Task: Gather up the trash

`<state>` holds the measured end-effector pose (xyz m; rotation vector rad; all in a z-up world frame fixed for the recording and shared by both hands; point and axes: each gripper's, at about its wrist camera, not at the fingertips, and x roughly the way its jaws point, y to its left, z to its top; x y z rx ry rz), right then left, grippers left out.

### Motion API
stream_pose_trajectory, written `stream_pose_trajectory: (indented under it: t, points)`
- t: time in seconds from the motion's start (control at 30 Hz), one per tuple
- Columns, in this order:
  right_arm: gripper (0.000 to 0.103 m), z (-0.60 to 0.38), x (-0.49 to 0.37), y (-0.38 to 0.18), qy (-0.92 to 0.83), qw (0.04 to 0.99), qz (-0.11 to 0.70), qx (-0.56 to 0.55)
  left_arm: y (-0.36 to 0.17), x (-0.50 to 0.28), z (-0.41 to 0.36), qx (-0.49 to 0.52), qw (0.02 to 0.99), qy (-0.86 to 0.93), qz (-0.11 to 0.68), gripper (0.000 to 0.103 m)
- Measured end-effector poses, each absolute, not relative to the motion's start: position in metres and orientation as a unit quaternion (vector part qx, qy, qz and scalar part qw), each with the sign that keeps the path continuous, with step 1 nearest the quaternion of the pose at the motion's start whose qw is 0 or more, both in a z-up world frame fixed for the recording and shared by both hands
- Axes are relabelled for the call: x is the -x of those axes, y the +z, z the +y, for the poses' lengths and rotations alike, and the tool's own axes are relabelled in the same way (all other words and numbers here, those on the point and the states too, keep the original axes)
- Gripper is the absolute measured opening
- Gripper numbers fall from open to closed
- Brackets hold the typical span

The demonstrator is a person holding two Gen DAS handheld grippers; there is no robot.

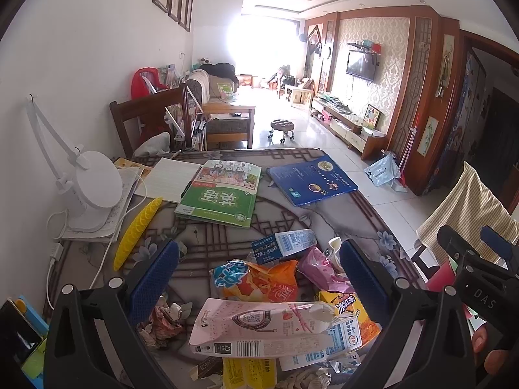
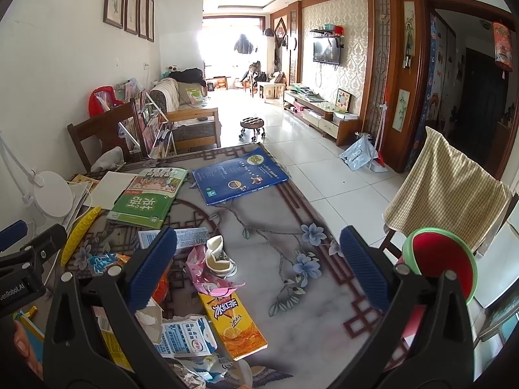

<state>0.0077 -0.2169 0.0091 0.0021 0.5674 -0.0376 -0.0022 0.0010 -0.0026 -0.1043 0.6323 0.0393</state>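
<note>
A heap of trash lies on the near part of the table: a pink carton (image 1: 259,327), an orange snack bag (image 1: 259,280), a pink wrapper (image 1: 319,267), a blue-white box (image 1: 285,244) and a yellow tea carton (image 2: 235,324). My left gripper (image 1: 259,278) hangs open just above the heap, its blue pads on either side of the bags and nothing held. My right gripper (image 2: 259,267) is open too, over the heap's right edge, with a crumpled white cup (image 2: 219,256) and the pink wrapper (image 2: 207,278) between its fingers but apart from them.
A green textbook (image 1: 220,194), a blue book (image 1: 311,178), white paper (image 1: 168,178), a yellow toy (image 1: 138,230) and a white desk lamp (image 1: 87,191) occupy the far table. A chair draped with checked cloth (image 2: 444,191) and a red-green bowl (image 2: 441,259) stand right.
</note>
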Motion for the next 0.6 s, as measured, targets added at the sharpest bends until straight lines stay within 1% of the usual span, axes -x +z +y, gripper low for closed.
stream_pose_trajectory:
  t: [0.6]
  points:
    - [0.099,-0.2187,-0.0092,0.0102,-0.020,0.960,0.280,-0.001,-0.0082,-0.0006,-0.0065,0.051,0.947,0.019,0.317,0.095]
